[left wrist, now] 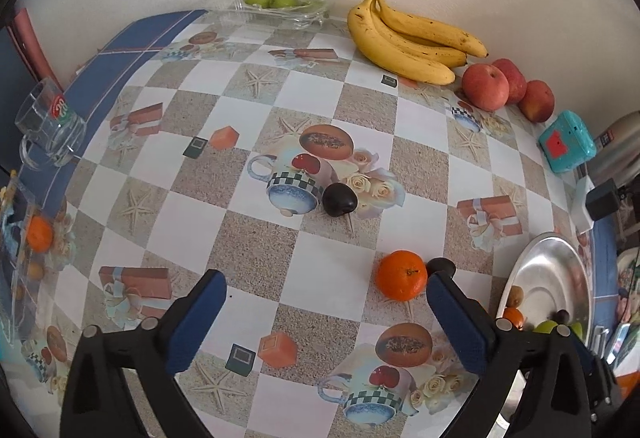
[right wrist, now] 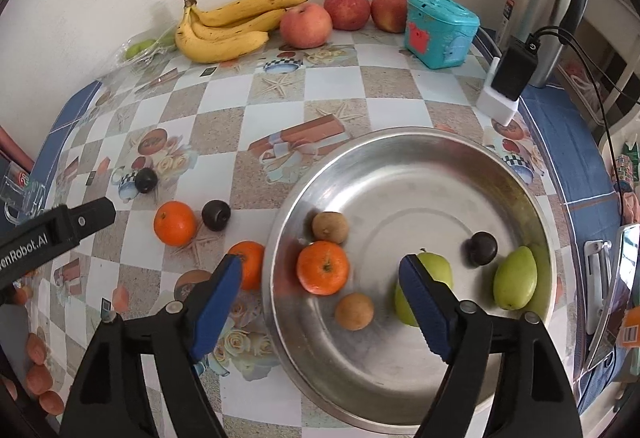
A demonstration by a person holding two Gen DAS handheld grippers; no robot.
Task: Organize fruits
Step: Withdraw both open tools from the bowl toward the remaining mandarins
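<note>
Two tools are held over the worktop, both spread wide and neither gripping anything. The right tool is poised above the near-left part of the steel bowl, the landmark for everything here; its fingers are parted around an orange and a brown fruit that lie loose on the bowl's floor, so a drop-off is judged complete. Also inside the bowl are found a second brown fruit, a dark plum and two green fruits, gathered there as the sorting place. The left tool is held left of the bowl, angled down at bare cloth, with one orange just beside its right finger and no contact seen; this fruit is probably the next target. Left of the bowl, more fruit remains uncollected: a dark plum farther out and another orange touching the bowl's outer wall. Behind the bowl, bananas and apples are lined against the wall.
</note>
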